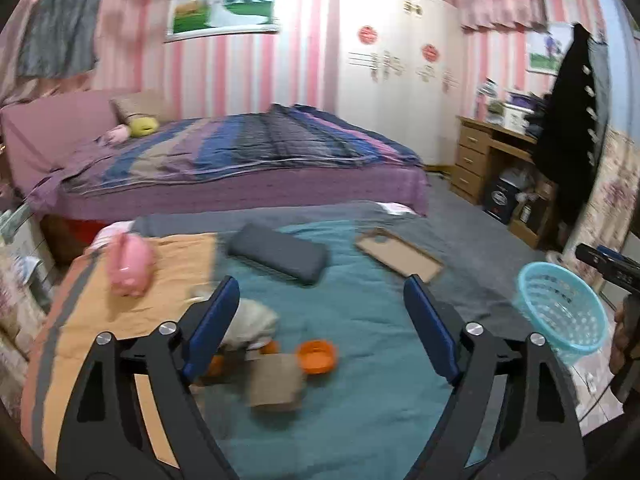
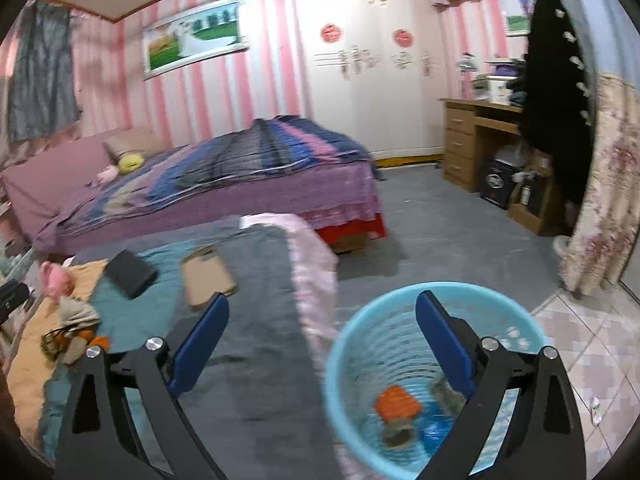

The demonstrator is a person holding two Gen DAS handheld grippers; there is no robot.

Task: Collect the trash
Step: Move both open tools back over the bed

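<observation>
1. The left gripper [image 1: 320, 320] hangs over the teal blanket [image 1: 360, 320] with its blue-padded jaws spread wide, nothing between them.
2. Just below its left finger lie a crumpled grey-white wad [image 1: 252, 326], an orange plastic lid-like piece [image 1: 317, 356] and a blurred brown cardboard scrap [image 1: 276, 382].
3. Ahead of it rest a dark grey rectangular case [image 1: 280, 254] and a flat brown cardboard sheet [image 1: 400, 256]; a pink soft toy [image 1: 130, 266] sits off to its left.
4. The right gripper [image 2: 320, 334] is also released and empty, poised over the light blue plastic mesh basket [image 2: 360, 320].
5. Inside that basket, beneath the right finger, lie an orange piece [image 2: 398, 402] and greyish scraps [image 2: 446, 394].
</observation>
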